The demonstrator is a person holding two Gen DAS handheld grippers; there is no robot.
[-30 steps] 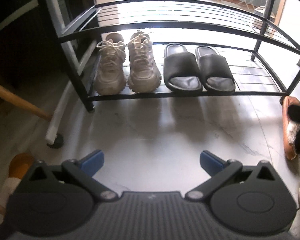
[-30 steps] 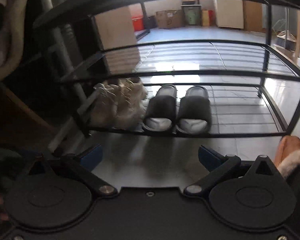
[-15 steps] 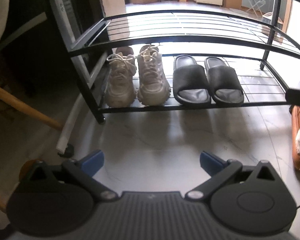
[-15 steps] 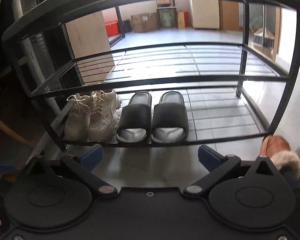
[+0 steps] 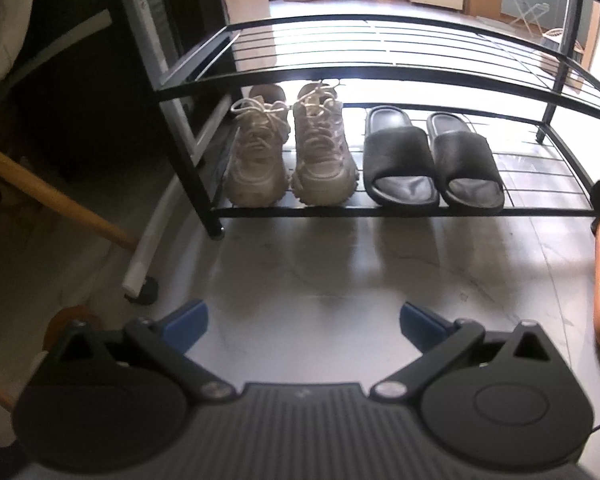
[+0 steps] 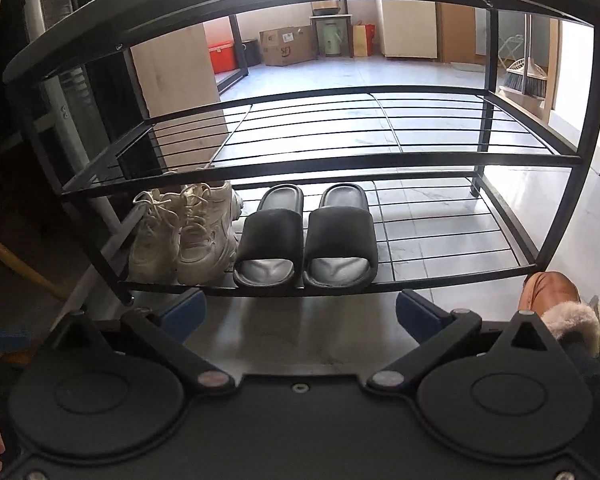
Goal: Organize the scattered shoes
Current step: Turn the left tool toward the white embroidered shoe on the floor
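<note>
both wrist views have pulled back and risen, so more of the shoe rack [image 6: 340,162] shows.
left gripper [image 5: 302,322] and right gripper [image 6: 300,312] are spread wide, holding nothing. white sneakers [image 5: 290,152] and black slides [image 5: 432,160] sit paired on the bottom shelf. brown fur-lined slipper [image 6: 552,296] lies on the floor right of the rack; likely next pick.

Place: a home entryway.
Near: black shoe rack [image 6: 340,160] holding sneakers [image 6: 188,236] and slippers [image 6: 308,236].
Far: cardboard box [image 6: 287,45] on tiled floor [image 6: 380,76].
</note>
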